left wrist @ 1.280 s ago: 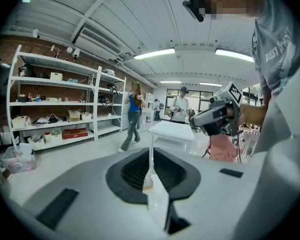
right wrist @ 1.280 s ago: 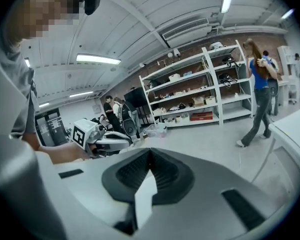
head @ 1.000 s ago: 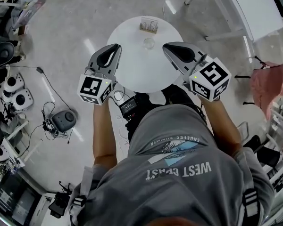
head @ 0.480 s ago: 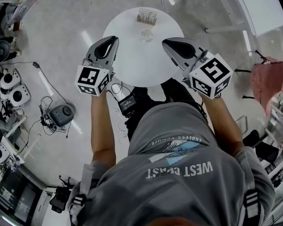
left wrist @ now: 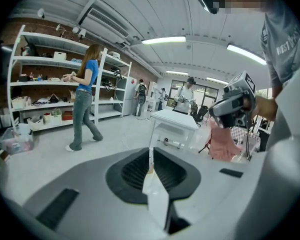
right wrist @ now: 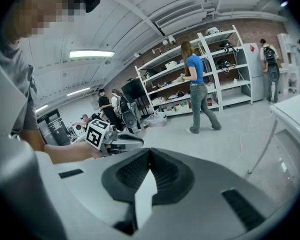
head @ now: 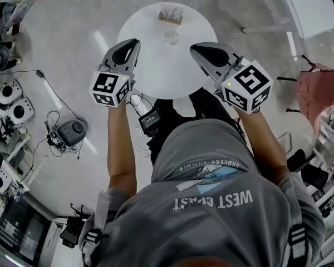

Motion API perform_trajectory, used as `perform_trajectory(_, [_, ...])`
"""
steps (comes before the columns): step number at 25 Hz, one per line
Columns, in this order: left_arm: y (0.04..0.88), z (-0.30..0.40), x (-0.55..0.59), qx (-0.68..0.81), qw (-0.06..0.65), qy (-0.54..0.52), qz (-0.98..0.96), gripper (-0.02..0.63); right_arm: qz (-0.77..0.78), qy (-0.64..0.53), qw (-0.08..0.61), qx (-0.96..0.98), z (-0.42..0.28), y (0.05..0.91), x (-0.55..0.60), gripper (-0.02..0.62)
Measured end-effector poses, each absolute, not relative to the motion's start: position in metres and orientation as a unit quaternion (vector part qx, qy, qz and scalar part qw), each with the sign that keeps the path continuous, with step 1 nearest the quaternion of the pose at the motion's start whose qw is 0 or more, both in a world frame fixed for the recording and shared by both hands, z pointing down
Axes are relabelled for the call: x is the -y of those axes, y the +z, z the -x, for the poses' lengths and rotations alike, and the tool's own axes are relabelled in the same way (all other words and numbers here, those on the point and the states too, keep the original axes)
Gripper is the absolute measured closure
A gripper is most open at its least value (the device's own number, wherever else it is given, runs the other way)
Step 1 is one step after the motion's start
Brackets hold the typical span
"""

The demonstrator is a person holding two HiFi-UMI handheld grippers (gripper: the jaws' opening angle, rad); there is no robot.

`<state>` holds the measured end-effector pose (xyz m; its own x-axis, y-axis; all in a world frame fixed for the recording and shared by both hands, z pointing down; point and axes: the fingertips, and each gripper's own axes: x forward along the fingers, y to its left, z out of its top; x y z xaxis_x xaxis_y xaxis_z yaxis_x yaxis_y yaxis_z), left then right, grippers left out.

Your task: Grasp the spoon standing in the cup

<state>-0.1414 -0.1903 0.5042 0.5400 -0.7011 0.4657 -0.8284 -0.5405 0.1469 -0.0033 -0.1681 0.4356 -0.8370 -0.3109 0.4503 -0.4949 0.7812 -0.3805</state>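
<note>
Head view, steeply downward. One round white surface [head: 156, 74] lies in the upper centre of the frame, with open grey floor [head: 72, 15] around its far and left rim. One clear cup [head: 171, 36] stands in its far half, well inside the rim. The spoon in it is too small to make out. One small box-like holder [head: 171, 14] sits just at the far rim, apart from the cup.

Two grippers are held over the near part of the surface. The left gripper [head: 132, 41] is over the left rim and the right gripper [head: 193, 47] is over the right side. The cup lies ahead and between them, well apart from both, and the surface between them is bare. Each gripper carries one marker cube [head: 110, 88].

In the left gripper view, the left gripper [left wrist: 150, 151] has its jaws pressed together on nothing. In the right gripper view, the right gripper [right wrist: 150, 151] is likewise closed and empty.

One white rectangular table [head: 300, 4] occupies the upper right of the frame. Cables and equipment [head: 67, 135] lie on the floor at the left.
</note>
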Motion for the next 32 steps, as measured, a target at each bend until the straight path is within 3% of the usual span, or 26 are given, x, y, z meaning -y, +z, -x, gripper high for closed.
perform_trajectory(32, [0.565, 0.152, 0.219, 0.431, 0.224, 0.197, -0.852, 0.577, -0.194, 0.310, 0.220, 0.904, 0.032, 0.501, 0.177, 0.594])
